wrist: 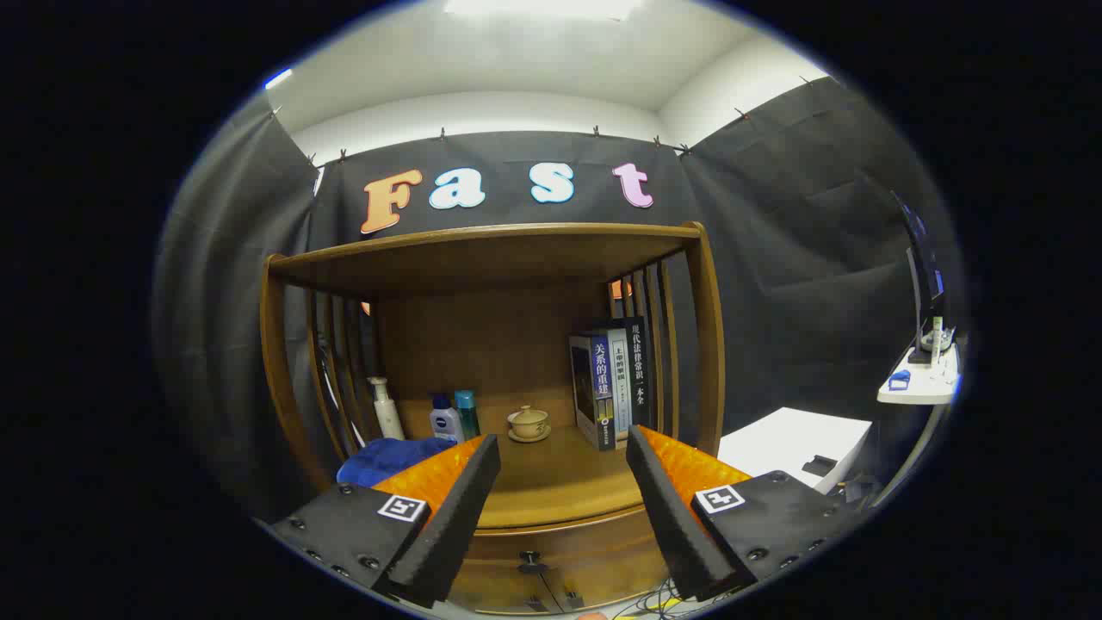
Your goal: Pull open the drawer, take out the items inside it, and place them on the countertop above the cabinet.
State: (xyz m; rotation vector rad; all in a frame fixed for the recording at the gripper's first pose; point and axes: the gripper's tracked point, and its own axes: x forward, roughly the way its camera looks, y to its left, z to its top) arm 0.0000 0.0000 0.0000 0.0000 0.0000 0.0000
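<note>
I have the gripper [564, 456] held up in front of a wooden cabinet [706, 344], its two fingers spread well apart with nothing between them but air. The drawer [560, 560] I am after sits low, below and between the fingertips, under the lip of the countertop [551, 491]. Its front looks flush with the cabinet, so I read it as closed. A small dark knob [531, 565] shows on the drawer front, a little toward my left finger's side of the gap and lower than both tips. Neither finger touches the knob or the drawer. I cannot see anything of what is inside.

Beyond the fingers, on the countertop, a small cup on a saucer [528, 424] stands roughly midway between them. To its right a few books [611, 387] stand upright against the slatted side. To its left are a blue-capped bottle [444, 419] and a teal bottle [467, 413] side by side, then a white pump bottle [385, 408] near the left slats. A blue cloth [383, 461] lies bunched on the countertop's left end, just beyond my left finger. Some cables [654, 598] trail on the floor below the drawer.
</note>
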